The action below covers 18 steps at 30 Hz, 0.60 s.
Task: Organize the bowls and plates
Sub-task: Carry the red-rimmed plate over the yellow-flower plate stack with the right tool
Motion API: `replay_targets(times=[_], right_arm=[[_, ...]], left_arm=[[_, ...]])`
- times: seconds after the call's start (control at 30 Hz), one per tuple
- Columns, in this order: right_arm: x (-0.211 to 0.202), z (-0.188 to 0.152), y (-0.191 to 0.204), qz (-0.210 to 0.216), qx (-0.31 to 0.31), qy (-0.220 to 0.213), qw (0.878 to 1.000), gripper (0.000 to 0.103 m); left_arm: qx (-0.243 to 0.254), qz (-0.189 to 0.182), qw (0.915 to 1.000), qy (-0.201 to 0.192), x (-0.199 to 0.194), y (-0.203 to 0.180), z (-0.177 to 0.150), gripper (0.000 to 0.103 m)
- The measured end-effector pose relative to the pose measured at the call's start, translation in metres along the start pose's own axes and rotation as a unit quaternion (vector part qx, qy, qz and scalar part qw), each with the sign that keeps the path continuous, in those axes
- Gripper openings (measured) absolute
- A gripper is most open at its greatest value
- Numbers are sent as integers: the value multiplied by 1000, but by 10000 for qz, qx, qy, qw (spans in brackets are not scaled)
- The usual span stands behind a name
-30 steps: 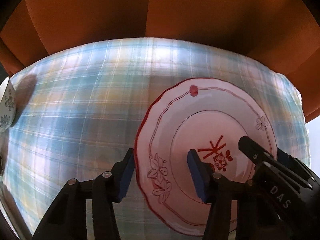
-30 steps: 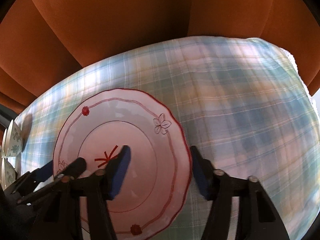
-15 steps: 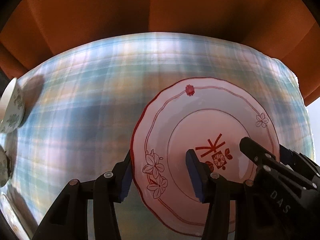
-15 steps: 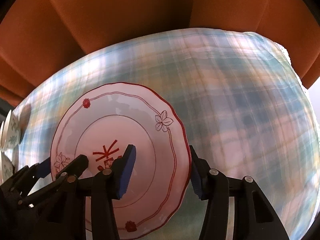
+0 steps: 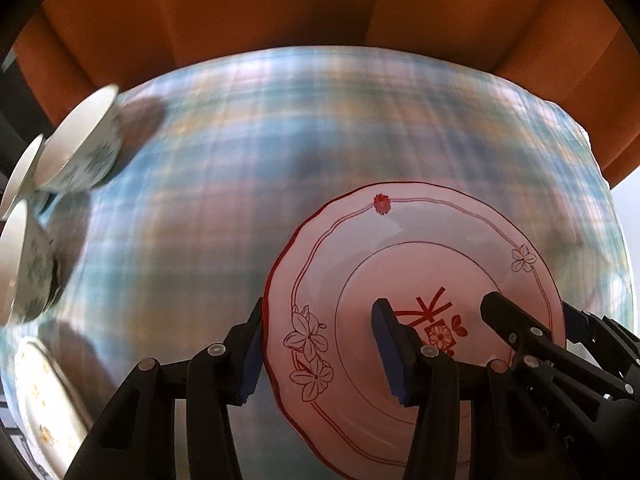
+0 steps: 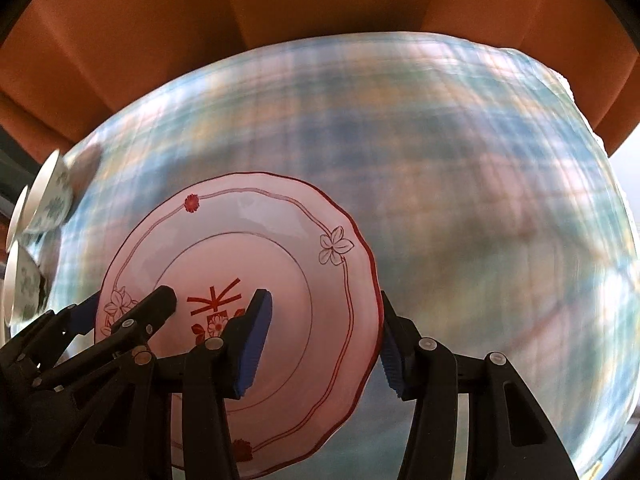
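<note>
- Left gripper [image 5: 320, 354]: closed across the left rim of the plate [image 5: 432, 248], one blue pad under the edge, the other on the plate's face.
- Right gripper [image 6: 324, 344]: closed across the opposite, right rim of the same plate in like fashion (each gripper's fingers show in the other's view).
- Plate: pink-white, scalloped red border, flower motifs, red character at centre; held between both grippers above the worktop.
- Worktop [image 5: 280, 152]: covered in blue-green plaid cloth, blurred.
- Bowls [image 5: 80, 148]: white with green pattern, clustered at the far left edge, well apart from the plate.
- Orange curtain [image 5: 280, 12]: behind the worktop.
</note>
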State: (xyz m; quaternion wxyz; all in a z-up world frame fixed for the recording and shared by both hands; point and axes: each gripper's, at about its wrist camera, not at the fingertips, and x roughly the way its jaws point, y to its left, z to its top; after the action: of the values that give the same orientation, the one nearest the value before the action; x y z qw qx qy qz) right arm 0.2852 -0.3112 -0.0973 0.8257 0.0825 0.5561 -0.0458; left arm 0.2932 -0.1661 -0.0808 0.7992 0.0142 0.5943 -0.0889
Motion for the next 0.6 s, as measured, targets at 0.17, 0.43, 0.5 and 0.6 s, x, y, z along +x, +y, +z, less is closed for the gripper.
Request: replay_targets(times=[0.17, 0.43, 0.5, 0.6], right_arm=[[-11, -35, 29, -30, 1, 97, 9999, 55], [-16, -88, 44, -93, 134, 455, 9988, 55], [-16, -98, 43, -140, 194, 531, 9983, 55], [-15, -107, 42, -109, 213, 619, 9978, 55]], left_arm=[[119, -28, 9998, 141, -11, 23, -28, 50], [212, -244, 9986, 407, -22, 40, -74, 51], [193, -297, 9979, 549, -20, 41, -82, 51], [156, -294, 9980, 531, -21, 41, -88, 51]])
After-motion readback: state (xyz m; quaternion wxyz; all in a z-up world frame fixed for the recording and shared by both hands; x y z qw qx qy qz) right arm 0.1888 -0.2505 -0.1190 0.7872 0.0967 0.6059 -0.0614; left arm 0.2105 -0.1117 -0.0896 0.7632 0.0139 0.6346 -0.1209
